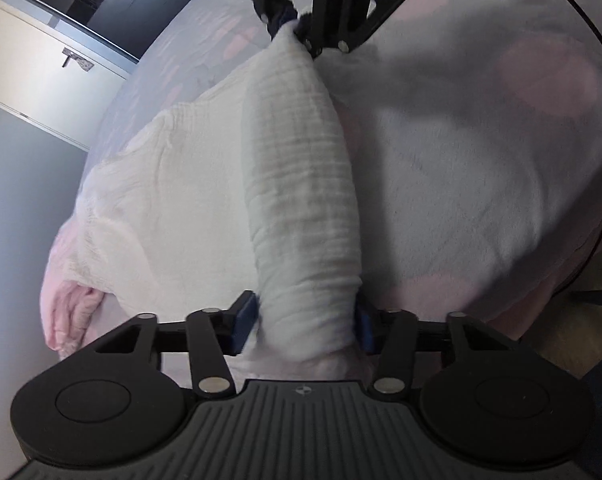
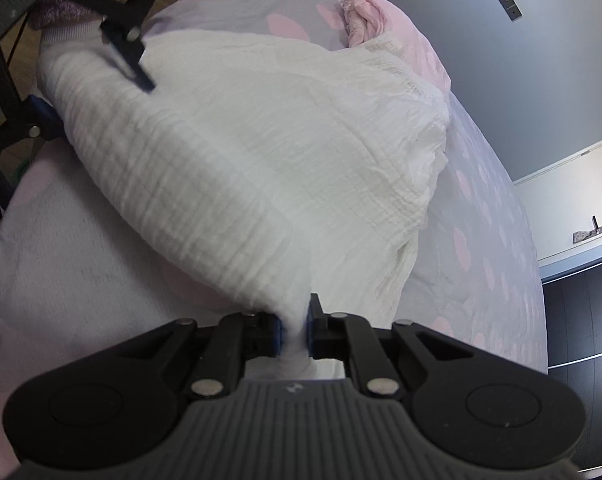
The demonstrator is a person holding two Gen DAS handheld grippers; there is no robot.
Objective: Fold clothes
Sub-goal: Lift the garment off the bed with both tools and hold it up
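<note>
White crinkled cotton garment (image 2: 261, 152) lies spread on a bed, its near edge lifted off the cover and drawn taut between the two grippers. Left gripper (image 1: 307, 322): blue pads apart around a thick bunched roll of that edge, fabric filling the gap and touching both pads, so it reads as clamped on the cloth. Right gripper (image 2: 295, 334): jaws almost together, pinching a thin corner of the same garment. Each wrist view shows the other gripper at the far end of the lifted edge.

Step in hand, as judged: start of a fold, edge gripped at both ends, body of the garment resting on the bed beyond. The next move calls for both hands to carry the edge together over the far part, keeping it taut, then to lay it flat.

Surface: bed cover (image 2: 485, 184), soft pale grey with pink blotches; it gives and may drag the cloth. A crumpled pink cloth (image 2: 363, 16) sits at the far corner, touching the garment. Room: grey wall (image 2: 521, 80), pale door (image 1: 33, 76), dark cabinet panels.
</note>
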